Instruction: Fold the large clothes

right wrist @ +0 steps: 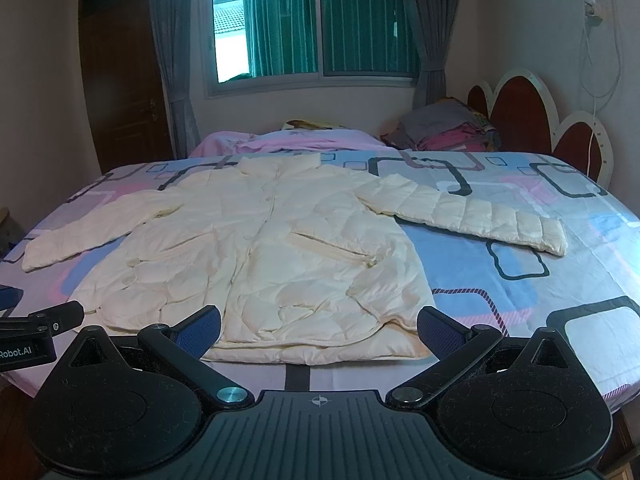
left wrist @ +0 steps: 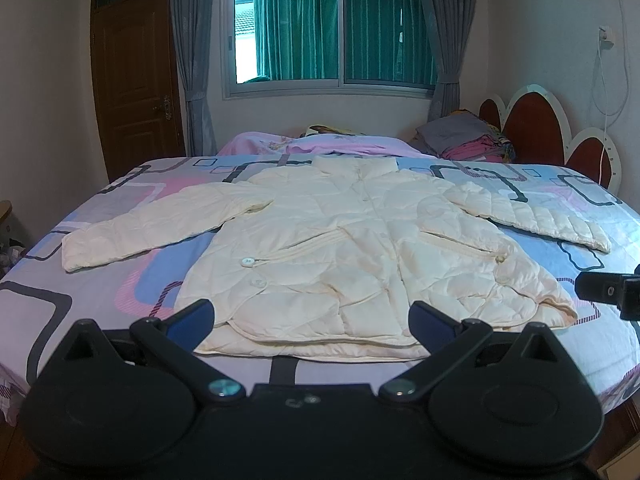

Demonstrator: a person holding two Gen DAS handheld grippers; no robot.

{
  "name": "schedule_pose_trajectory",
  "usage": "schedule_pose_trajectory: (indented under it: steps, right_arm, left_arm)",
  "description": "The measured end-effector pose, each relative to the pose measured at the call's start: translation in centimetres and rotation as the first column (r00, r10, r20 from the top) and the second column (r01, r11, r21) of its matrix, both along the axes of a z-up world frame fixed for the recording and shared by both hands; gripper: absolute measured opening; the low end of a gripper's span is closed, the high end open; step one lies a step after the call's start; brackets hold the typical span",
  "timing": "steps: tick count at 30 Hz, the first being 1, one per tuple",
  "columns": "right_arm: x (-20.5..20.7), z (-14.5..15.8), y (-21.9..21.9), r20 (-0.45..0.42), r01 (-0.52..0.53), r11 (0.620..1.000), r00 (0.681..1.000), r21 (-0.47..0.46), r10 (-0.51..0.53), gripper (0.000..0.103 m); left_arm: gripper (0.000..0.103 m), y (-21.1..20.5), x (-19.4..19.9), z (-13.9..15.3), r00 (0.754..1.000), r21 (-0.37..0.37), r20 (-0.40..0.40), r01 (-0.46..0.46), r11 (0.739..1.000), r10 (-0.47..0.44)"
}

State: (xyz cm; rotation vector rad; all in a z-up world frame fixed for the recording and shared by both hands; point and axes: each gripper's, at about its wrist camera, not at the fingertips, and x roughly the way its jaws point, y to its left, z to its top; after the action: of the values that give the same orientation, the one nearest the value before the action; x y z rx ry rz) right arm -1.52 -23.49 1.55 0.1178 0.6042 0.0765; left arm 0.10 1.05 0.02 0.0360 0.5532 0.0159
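Observation:
A cream quilted puffer jacket (left wrist: 340, 248) lies flat and face up on the bed, collar toward the window, both sleeves spread out to the sides. It also shows in the right wrist view (right wrist: 272, 248). My left gripper (left wrist: 312, 320) is open and empty, hovering just in front of the jacket's hem. My right gripper (right wrist: 320, 326) is open and empty, also in front of the hem, toward its right part. The right gripper's finger shows at the right edge of the left wrist view (left wrist: 608, 290). The left gripper shows at the left edge of the right wrist view (right wrist: 40, 324).
The bed (left wrist: 100, 280) has a pink, blue and grey patterned sheet. A pink quilt (left wrist: 320, 144) and a pile of folded clothes (left wrist: 468, 136) lie at the far side. The headboard (left wrist: 548, 128) is at the right, a wooden door (left wrist: 136, 84) at the left.

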Motion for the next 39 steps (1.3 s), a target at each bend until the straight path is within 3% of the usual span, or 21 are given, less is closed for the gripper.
schedule_pose_trajectory:
  steps: [20, 39]
  right_arm:
    - [0.8, 0.0, -1.2, 0.005, 0.013, 1.0, 1.0, -0.009, -0.013, 0.103]
    - [10.5, -0.2, -3.5, -0.002, 0.163, 0.985, 0.987, -0.048, -0.163, 0.103]
  left_arm:
    - [0.103, -0.2, 1.1, 0.5, 1.0, 0.008, 0.018, 0.001, 1.0, -0.001]
    - [0.103, 0.4, 11.8, 0.3, 0.998, -0.031, 0.026, 0.052, 0.998, -0.051]
